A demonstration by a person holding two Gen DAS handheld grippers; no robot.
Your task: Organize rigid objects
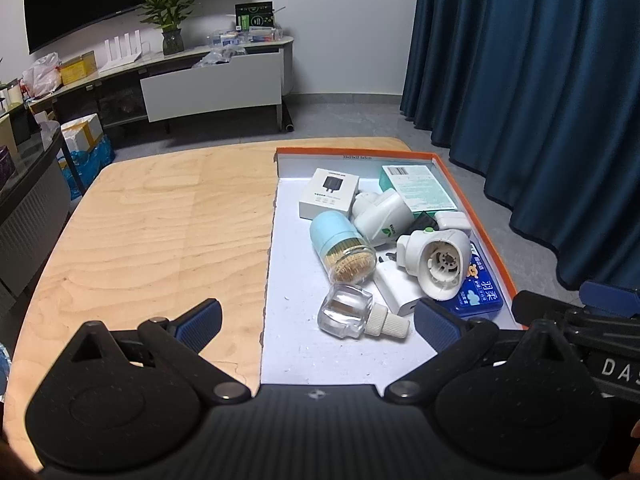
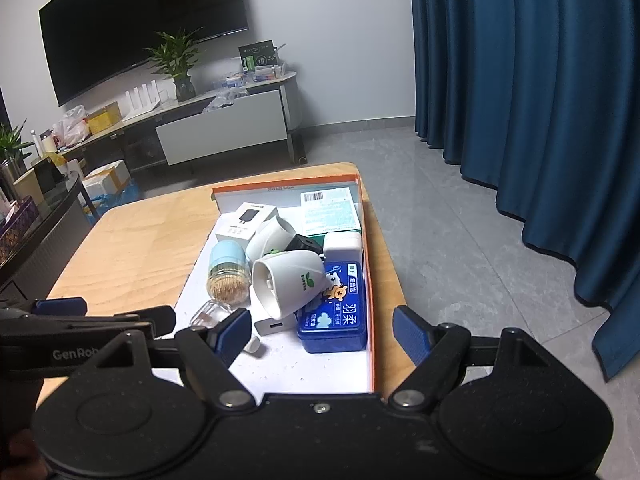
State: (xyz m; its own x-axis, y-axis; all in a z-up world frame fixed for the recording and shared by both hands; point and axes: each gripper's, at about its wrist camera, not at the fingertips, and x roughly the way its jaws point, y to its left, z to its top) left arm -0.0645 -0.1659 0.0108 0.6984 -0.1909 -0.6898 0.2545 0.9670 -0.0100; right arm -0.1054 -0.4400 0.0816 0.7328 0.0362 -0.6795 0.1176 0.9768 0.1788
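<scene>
My left claw (image 1: 318, 322) hangs spread over the orange-rimmed white box (image 1: 472, 184), right claw (image 2: 320, 330) equally wide. The clear glass bottle with ribbed white neck (image 1: 352, 316), lower centre, looks slick and breakable; I'd grip its neck.

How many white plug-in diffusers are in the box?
2. One diffuser lies near the blue tin, opening toward the camera; the other lies behind it, by the charger box. More may be hidden.

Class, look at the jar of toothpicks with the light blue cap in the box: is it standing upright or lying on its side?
On its side. The toothpick jar lies tipped in the box, its blue cap pointing away and its clear base towards the camera.
</scene>
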